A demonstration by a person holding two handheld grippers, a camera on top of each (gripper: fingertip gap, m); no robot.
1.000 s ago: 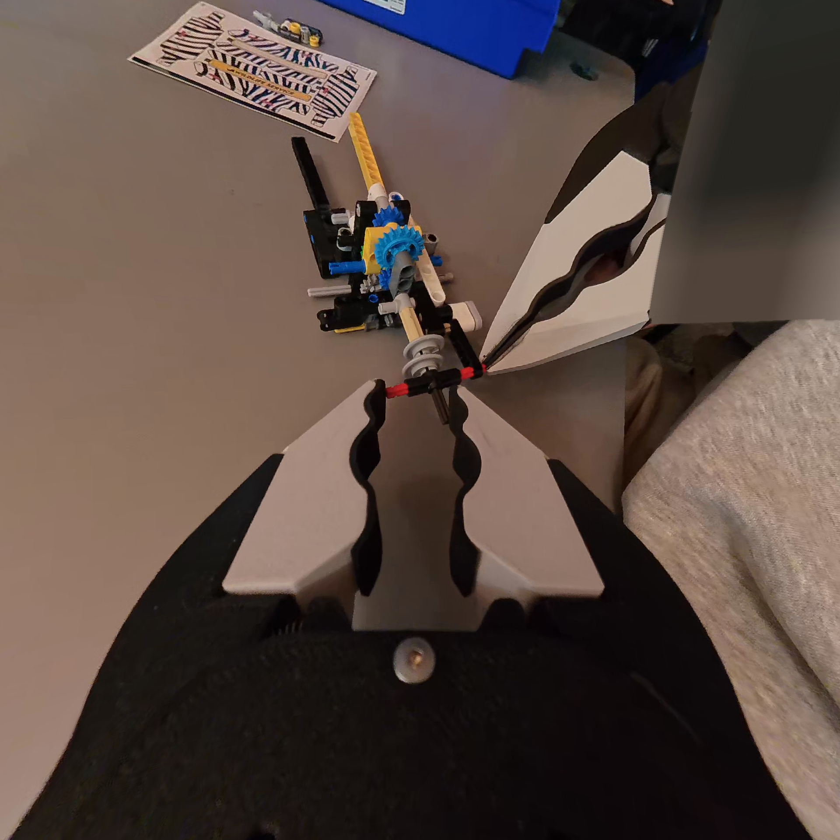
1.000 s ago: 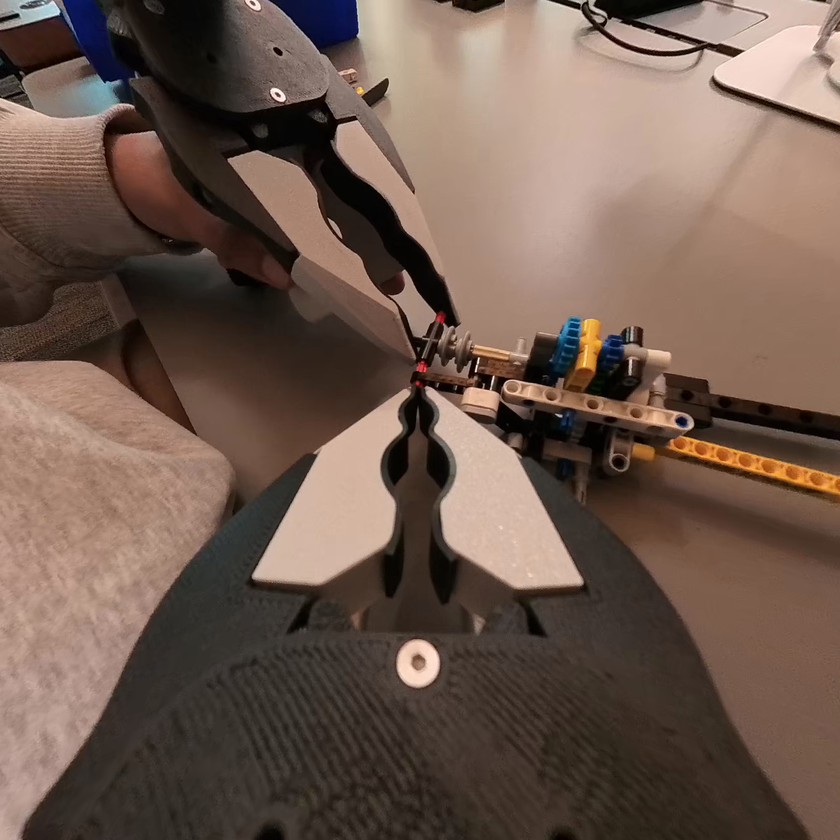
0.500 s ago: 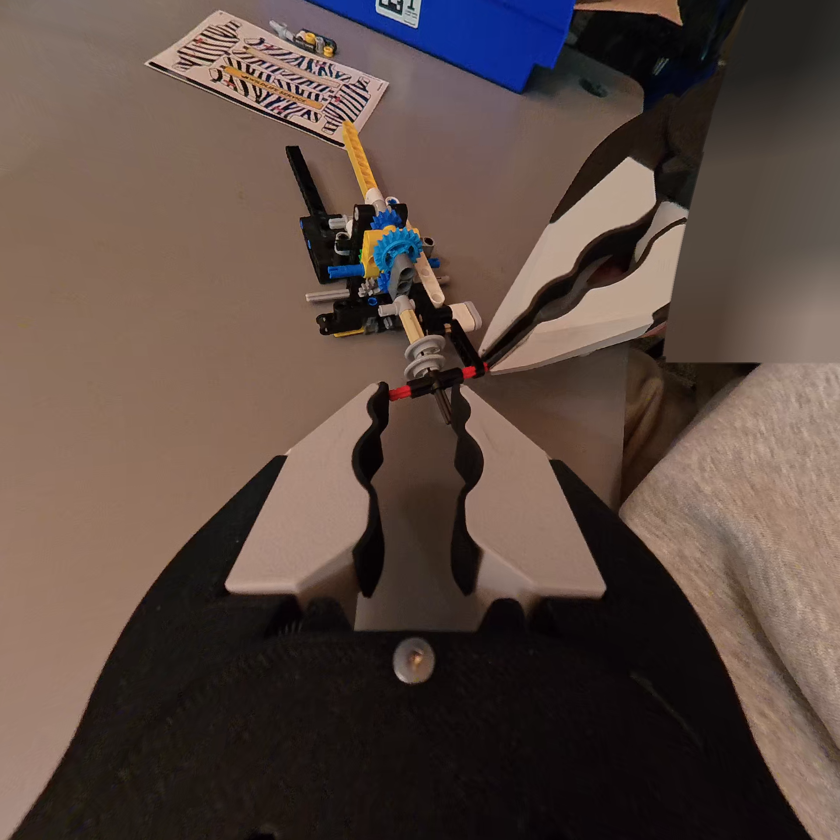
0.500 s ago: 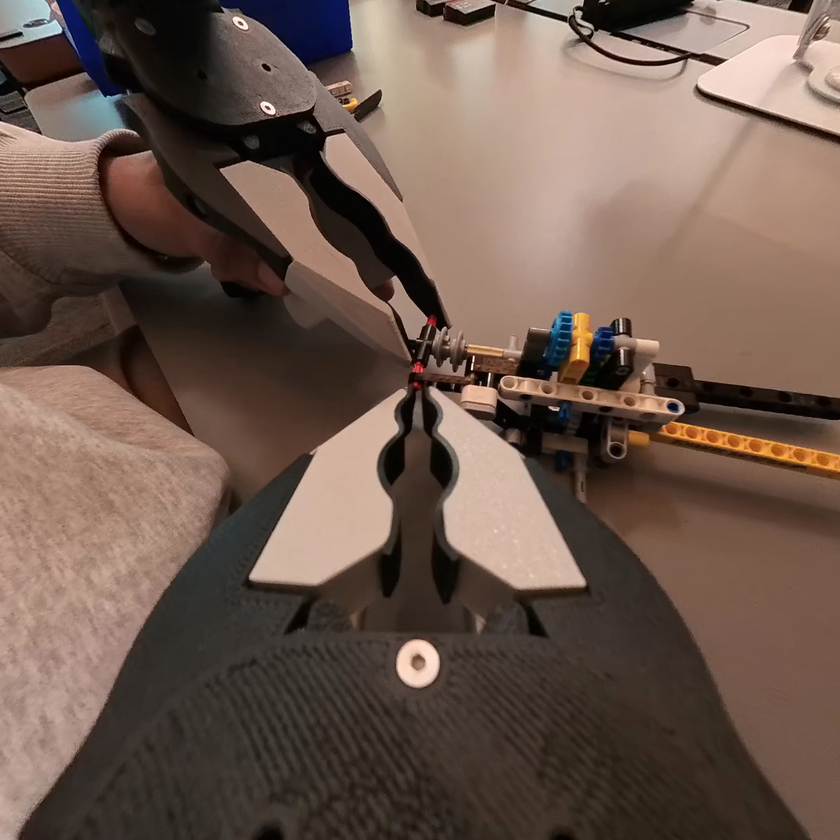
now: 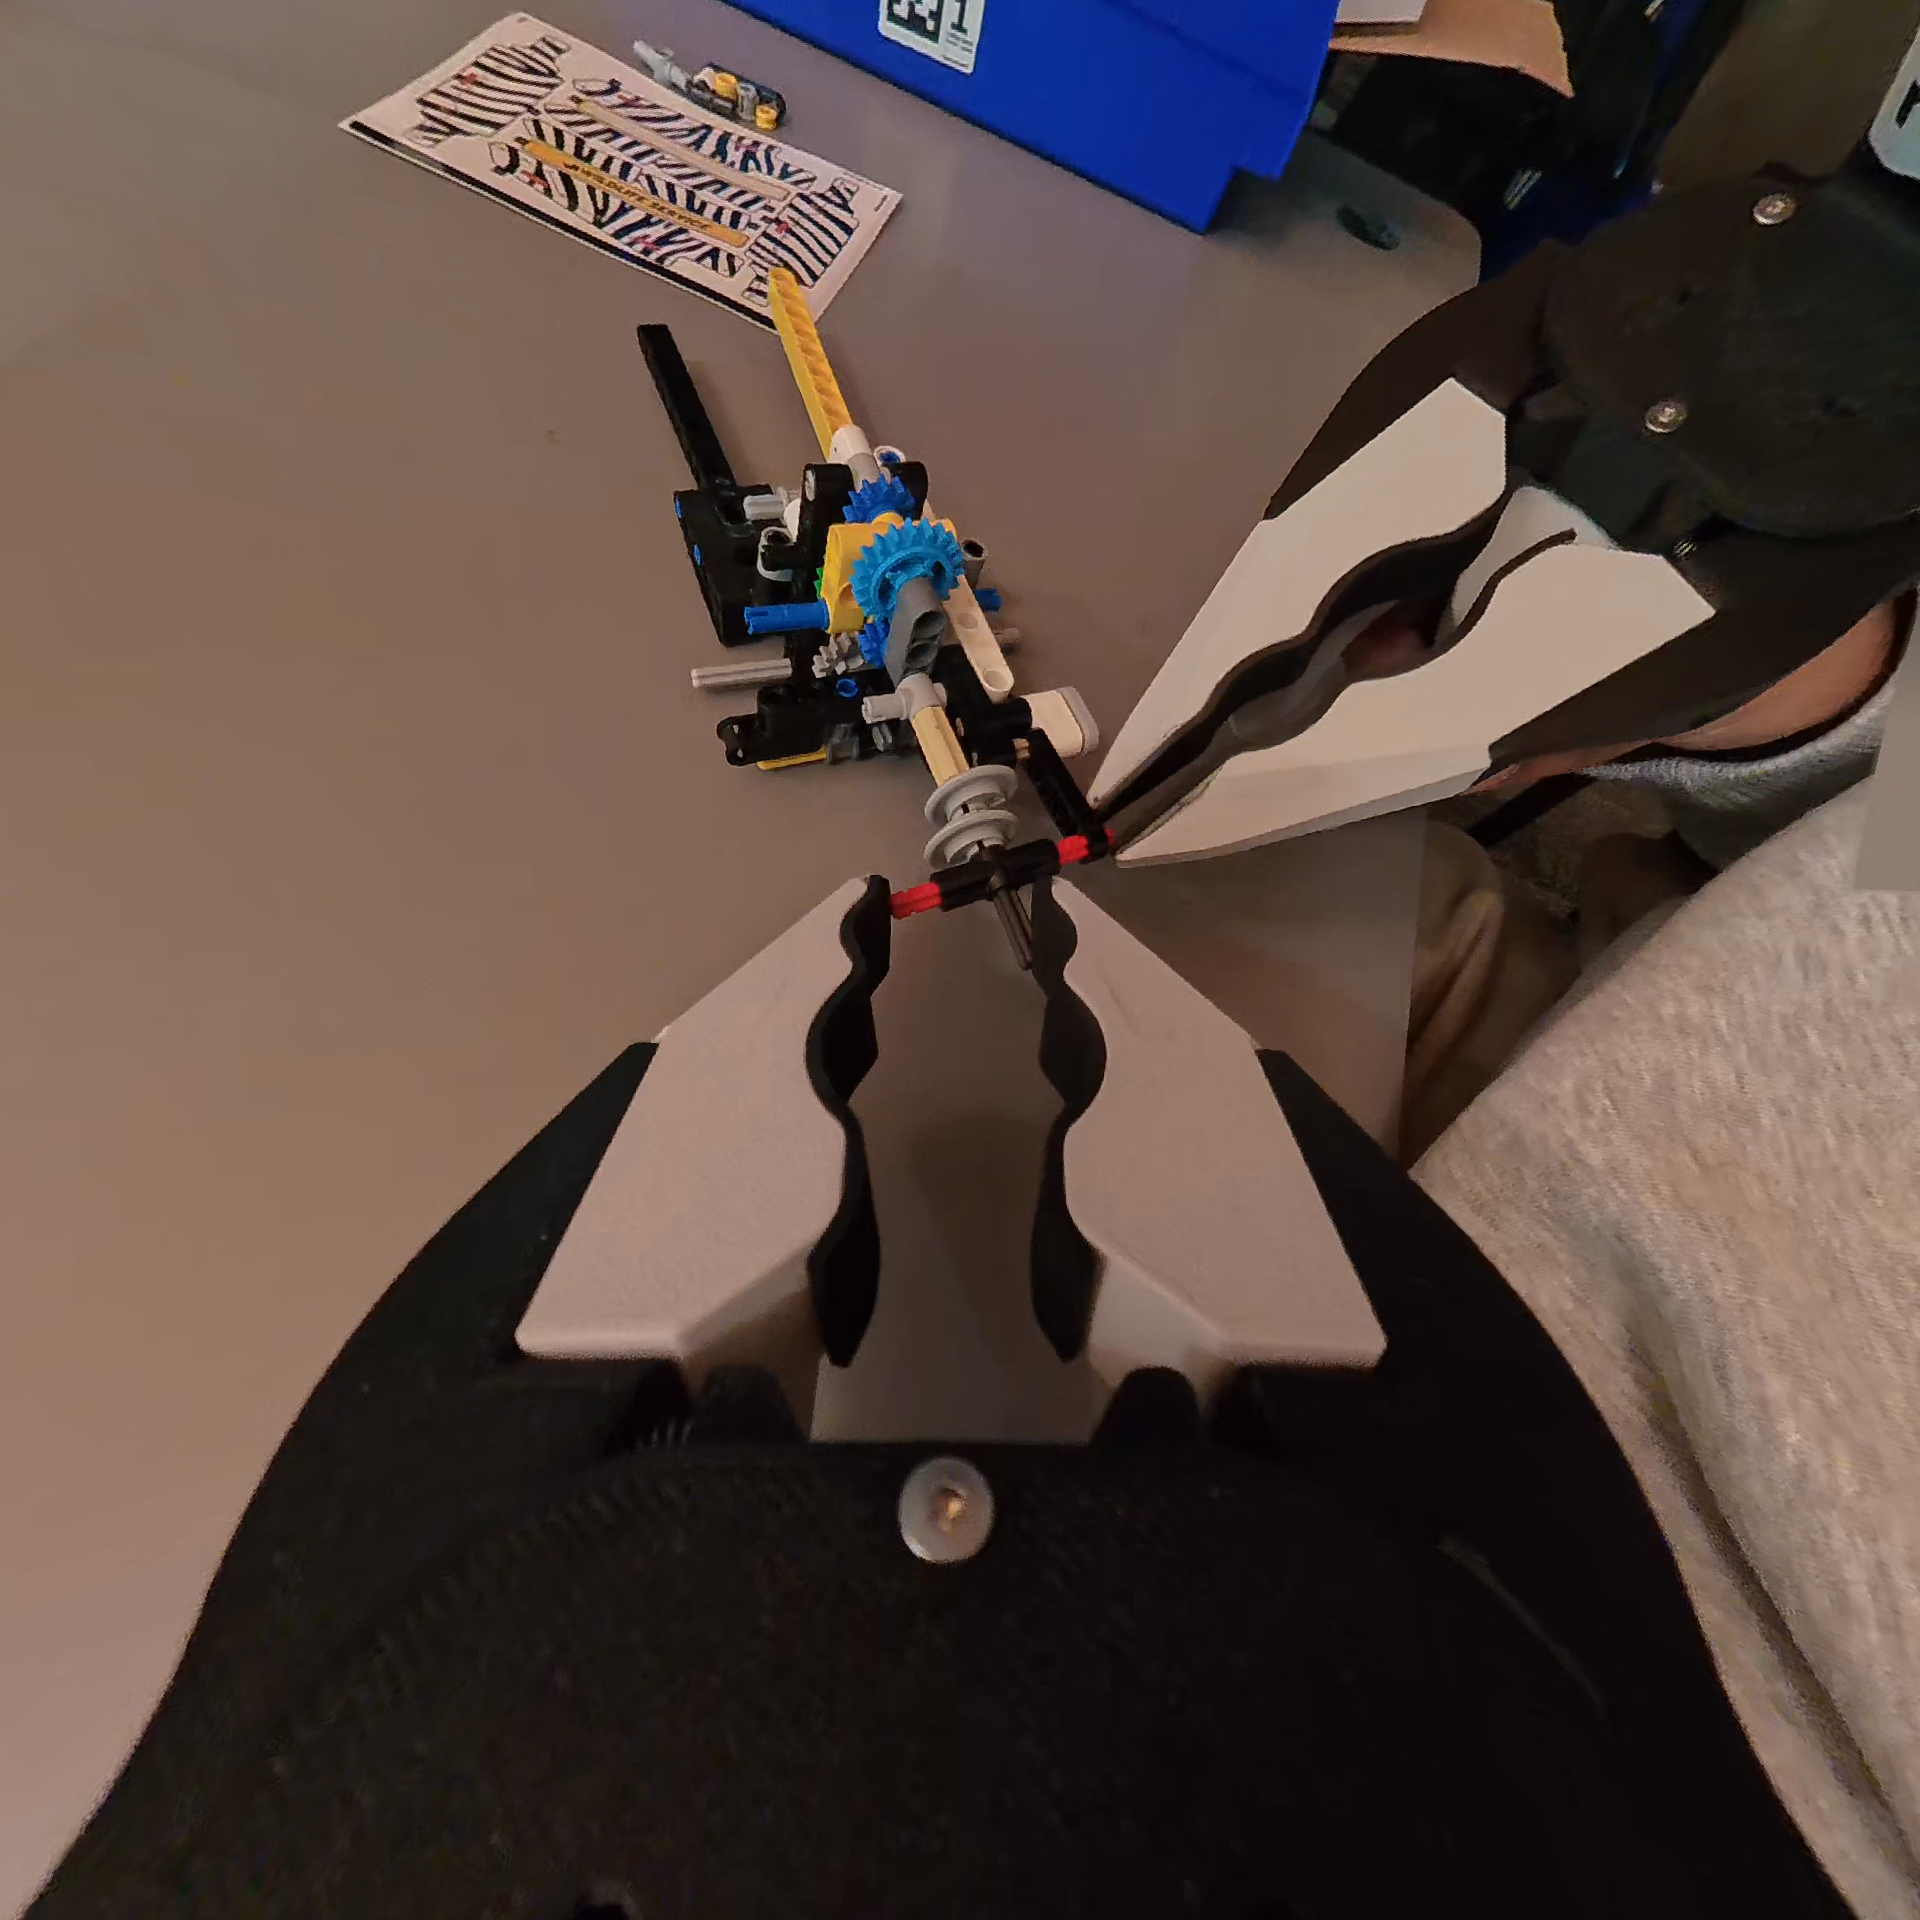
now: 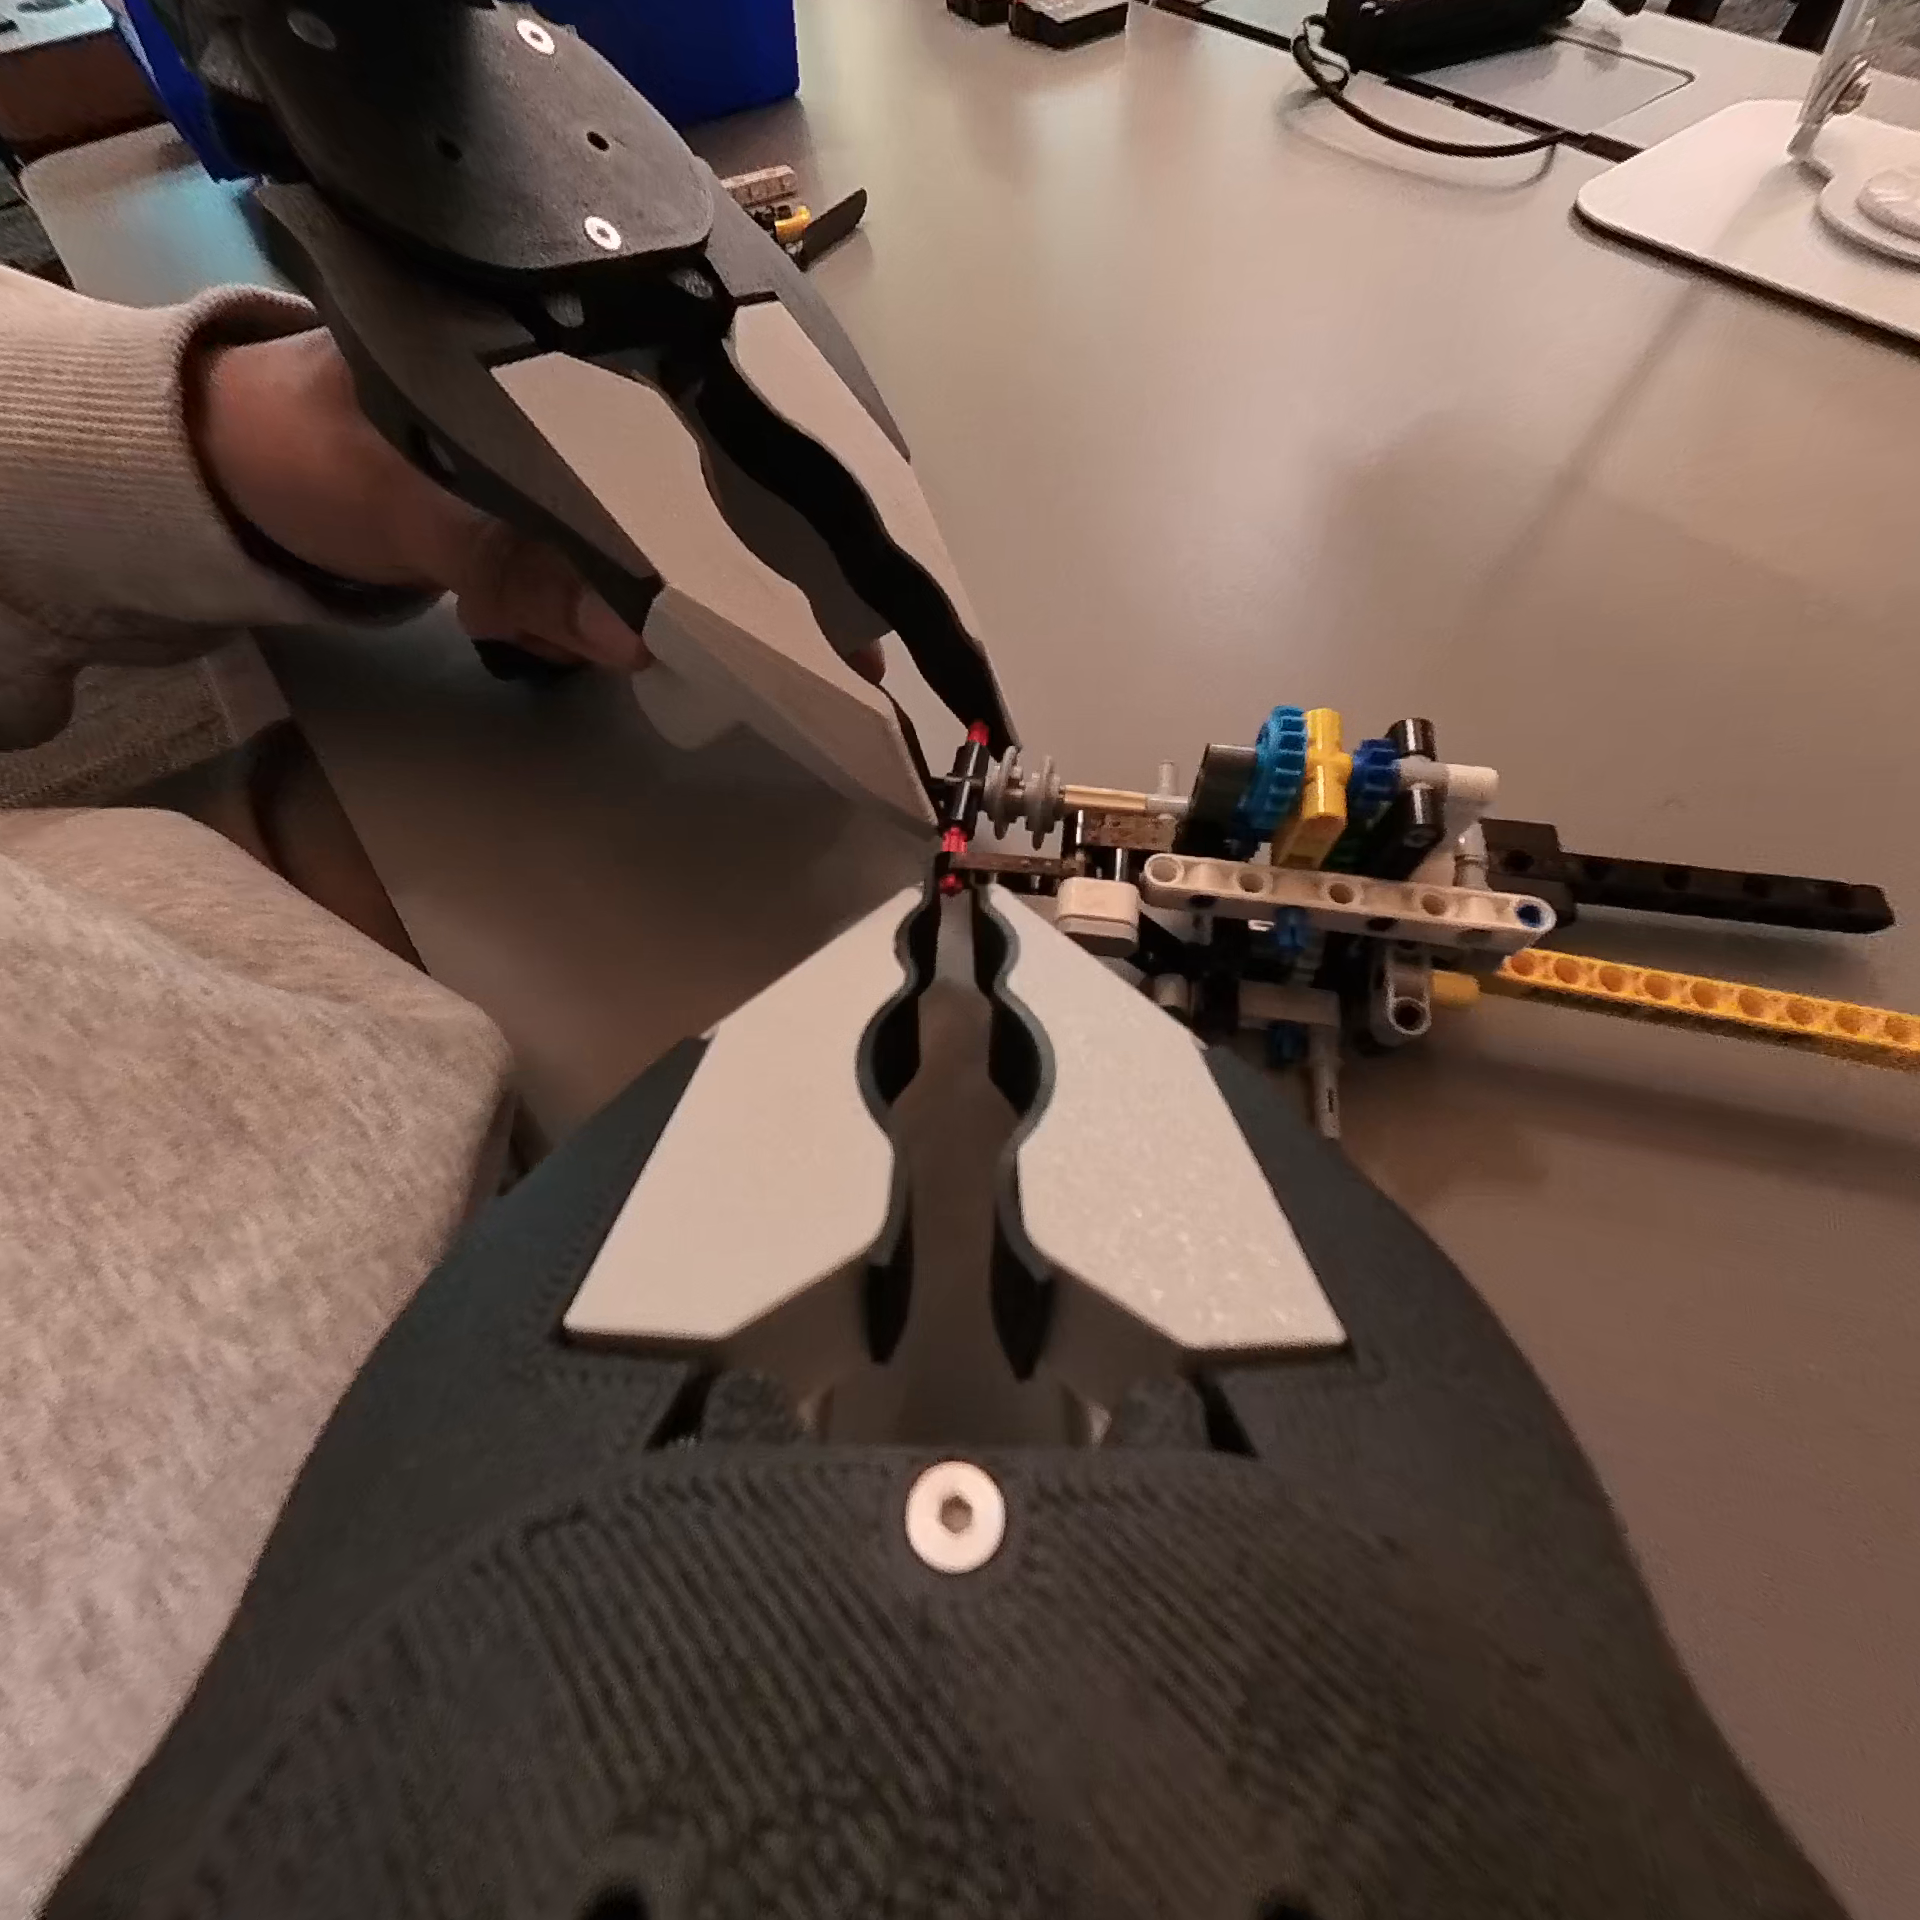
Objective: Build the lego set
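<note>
The lego model (image 5: 873,613) lies on the grey table, with blue gears, a yellow beam and a black beam; it also shows in the right wrist view (image 6: 1320,831). A grey worm gear (image 5: 971,816) sits on its near shaft, ending in a black connector that carries a red cross axle (image 5: 920,897). My left gripper (image 5: 961,904) is open, its fingers straddling the connector, one fingertip touching the axle's left end. My right gripper (image 6: 951,899) is shut on the other end of the red axle (image 6: 953,883). It shows in the left wrist view (image 5: 1110,836), coming in from the right.
A striped sticker sheet (image 5: 623,166), a few small loose parts (image 5: 727,88) and a blue bin (image 5: 1091,94) are at the table's far side. The table edge and a grey sleeve (image 5: 1662,1247) are close on the right. A white stand base (image 6: 1766,208) and a cable (image 6: 1403,114) lie beyond. The tips of both grippers are at nearly the same place.
Both grippers stay at the red axle. The left wrist view has tilted up slightly, showing more of the blue bin. The model has not moved.
</note>
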